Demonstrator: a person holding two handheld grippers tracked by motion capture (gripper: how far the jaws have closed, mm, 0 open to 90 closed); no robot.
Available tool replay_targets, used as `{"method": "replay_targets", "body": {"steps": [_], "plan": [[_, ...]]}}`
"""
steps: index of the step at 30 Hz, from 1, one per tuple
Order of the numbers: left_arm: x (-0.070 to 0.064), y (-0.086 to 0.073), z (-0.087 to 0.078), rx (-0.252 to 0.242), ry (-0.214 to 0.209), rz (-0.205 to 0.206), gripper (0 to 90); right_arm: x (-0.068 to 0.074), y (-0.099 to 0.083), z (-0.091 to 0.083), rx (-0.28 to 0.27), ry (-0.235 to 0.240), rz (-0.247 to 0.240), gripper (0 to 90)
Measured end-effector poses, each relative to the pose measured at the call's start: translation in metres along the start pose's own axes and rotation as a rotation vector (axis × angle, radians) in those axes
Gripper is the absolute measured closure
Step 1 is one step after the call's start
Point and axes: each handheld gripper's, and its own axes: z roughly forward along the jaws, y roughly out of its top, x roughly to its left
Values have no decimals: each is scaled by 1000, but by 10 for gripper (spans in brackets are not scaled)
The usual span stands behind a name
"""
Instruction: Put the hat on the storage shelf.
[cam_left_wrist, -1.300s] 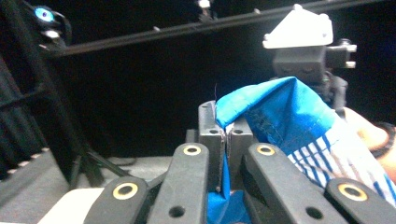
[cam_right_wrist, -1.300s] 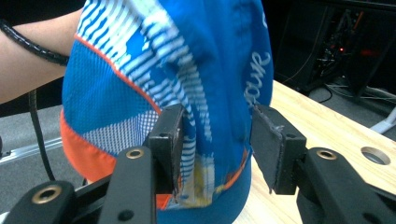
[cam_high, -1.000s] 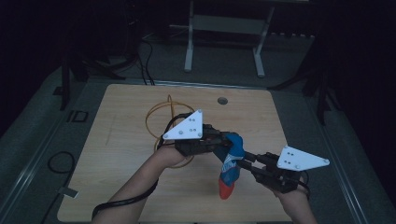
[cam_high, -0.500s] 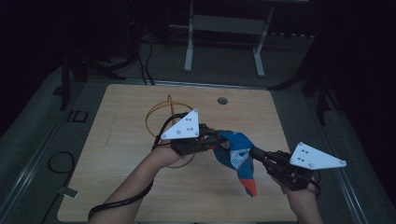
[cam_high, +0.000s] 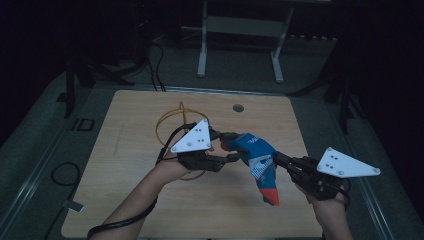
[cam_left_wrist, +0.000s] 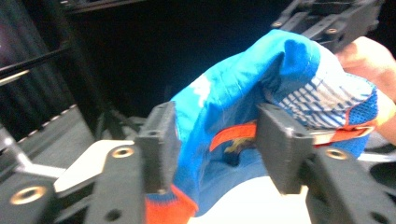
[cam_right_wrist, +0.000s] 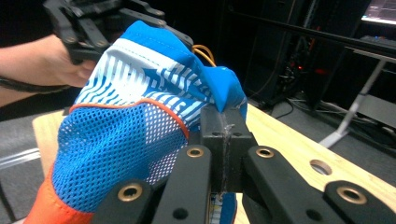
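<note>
Two grippers are holding the sock (cam_high: 257, 162) above the table (cam_high: 130, 140): right gripper (cam_right_wrist: 223, 135) pinching an edge, left gripper (cam_left_wrist: 215, 140) spread inside the cuff, likely slipping free if stretched.

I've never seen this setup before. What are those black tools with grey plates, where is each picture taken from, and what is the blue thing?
There is no robot arm: a person holds a handheld two-jaw gripper in each hand. The high view looks down on a wooden table from above the person's side. The other two pictures come from cameras riding on each gripper, looking along its black jaws. The left gripper has its jaws spread apart inside the opening of a blue, white and orange glove. The right gripper is shut, pinching a fold of the glove's blue fabric. The glove hangs between them above the table. An orange cable loop lies on the wood, beyond the left hand.
</note>
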Motion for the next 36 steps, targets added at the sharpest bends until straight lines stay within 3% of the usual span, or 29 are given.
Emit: {"method": "replay_targets", "body": {"steps": [2, 3, 8, 15, 19, 23, 27, 31, 36], "plan": [[-1, -1, -3, -5, 12, -18, 433, 0, 1, 0, 5, -5, -5, 900], [-3, -2, -11, -5, 55, -26, 433, -1, 2, 1, 3, -6, -5, 900], [-10, -11, -36, -3, 121, -70, 244, -5, 8, 6, 0, -22, 0, 900], [-18, -37, -75, 7, 274, -105, 37, -10, 19, 18, -5, -41, -4, 900], [-22, -58, -100, -4, 355, -145, 21, -15, 30, 28, 1, -46, -12, 900], [-31, -81, -116, 24, 427, -164, 21, -19, 43, 40, -8, -46, -11, 900], [-45, -106, -125, 59, 498, -158, 21, -20, 57, 54, -16, -42, -17, 900], [-58, -129, -130, 62, 566, -169, 21, -19, 71, 73, -11, -36, -32, 900], [-70, -157, -136, 68, 625, -219, 22, -15, 87, 100, 5, -36, -57, 900]]}}
